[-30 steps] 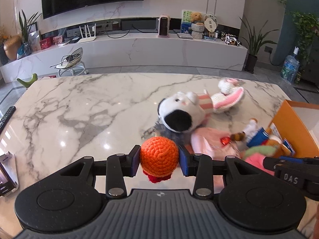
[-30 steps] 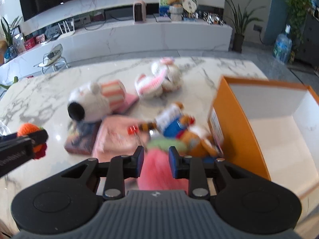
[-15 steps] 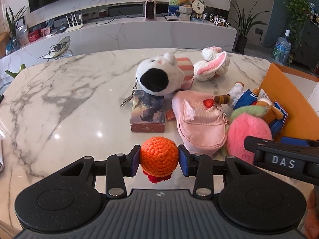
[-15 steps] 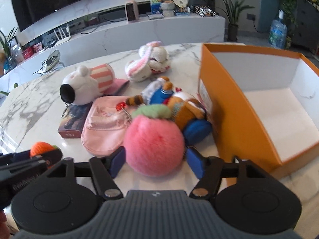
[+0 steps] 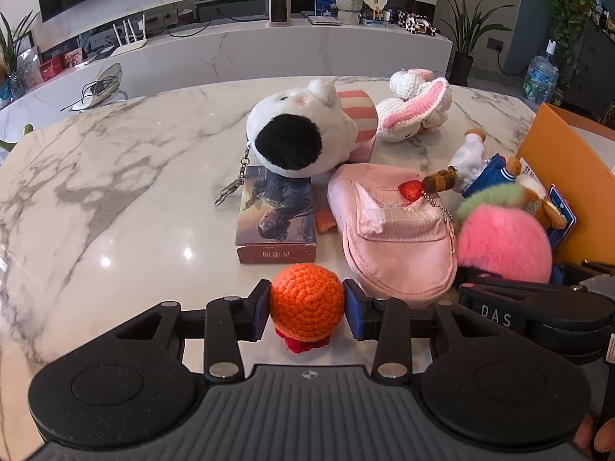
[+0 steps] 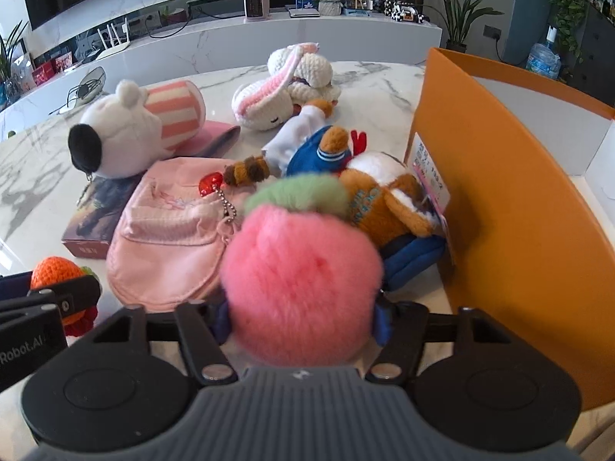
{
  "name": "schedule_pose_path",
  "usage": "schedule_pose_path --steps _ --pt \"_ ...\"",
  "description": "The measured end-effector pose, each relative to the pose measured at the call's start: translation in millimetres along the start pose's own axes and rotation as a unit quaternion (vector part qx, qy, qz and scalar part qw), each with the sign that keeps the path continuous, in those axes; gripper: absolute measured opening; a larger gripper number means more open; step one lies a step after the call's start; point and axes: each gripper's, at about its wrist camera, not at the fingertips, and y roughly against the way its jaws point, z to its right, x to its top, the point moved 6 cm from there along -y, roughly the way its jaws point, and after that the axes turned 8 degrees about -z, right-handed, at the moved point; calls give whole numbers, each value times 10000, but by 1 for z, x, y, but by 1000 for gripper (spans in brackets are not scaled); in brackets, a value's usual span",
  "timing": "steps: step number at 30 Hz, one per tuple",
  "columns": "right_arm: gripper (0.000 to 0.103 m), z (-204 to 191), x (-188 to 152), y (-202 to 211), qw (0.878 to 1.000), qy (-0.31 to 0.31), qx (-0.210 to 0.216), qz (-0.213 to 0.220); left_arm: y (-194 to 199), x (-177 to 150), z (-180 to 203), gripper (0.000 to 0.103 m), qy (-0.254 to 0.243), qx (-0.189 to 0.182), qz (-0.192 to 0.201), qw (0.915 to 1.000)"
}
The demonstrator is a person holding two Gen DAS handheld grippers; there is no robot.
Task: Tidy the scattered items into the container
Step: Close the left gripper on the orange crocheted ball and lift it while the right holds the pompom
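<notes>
My left gripper (image 5: 306, 309) is shut on an orange crochet ball (image 5: 306, 302), held just above the marble table (image 5: 115, 176). It also shows in the right wrist view (image 6: 54, 273). My right gripper (image 6: 301, 320) has its fingers around a fluffy pink peach plush (image 6: 301, 269), which fills the gap between them; the peach also shows in the left wrist view (image 5: 503, 244). The orange box (image 6: 511, 199) stands open to the right of the pile.
On the table lie a white dog plush (image 5: 296, 138), a crochet bunny (image 5: 415, 109), a pink pouch (image 5: 392, 238), a small card box (image 5: 275, 223) and a blue-and-orange bear plush (image 6: 369, 188) against the orange box's wall.
My right gripper has moved in around the pink peach plush and narrowed on it. My left gripper, still holding the orange ball, has drawn closer to the pile.
</notes>
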Motion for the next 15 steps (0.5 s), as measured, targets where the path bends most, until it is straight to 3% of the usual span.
schedule_pose_path --steps 1,9,11,13,15 --pt "51 -2 0 0 9999 91 -48 50 -1 0 0 46 -1 8 -16 10000" --pt "38 -3 0 16 9994 235 -116 225 18 0 4 46 -69 84 161 9998" --pt "30 -4 0 27 9990 270 -87 341 28 2 7 46 -107 114 260 9995" --pt "7 -4 0 39 9985 303 -44 444 37 3 11 46 -145 132 351 9992" --pt "7 -5 -2 47 9984 345 -38 451 45 3 15 46 -178 139 412 9989"
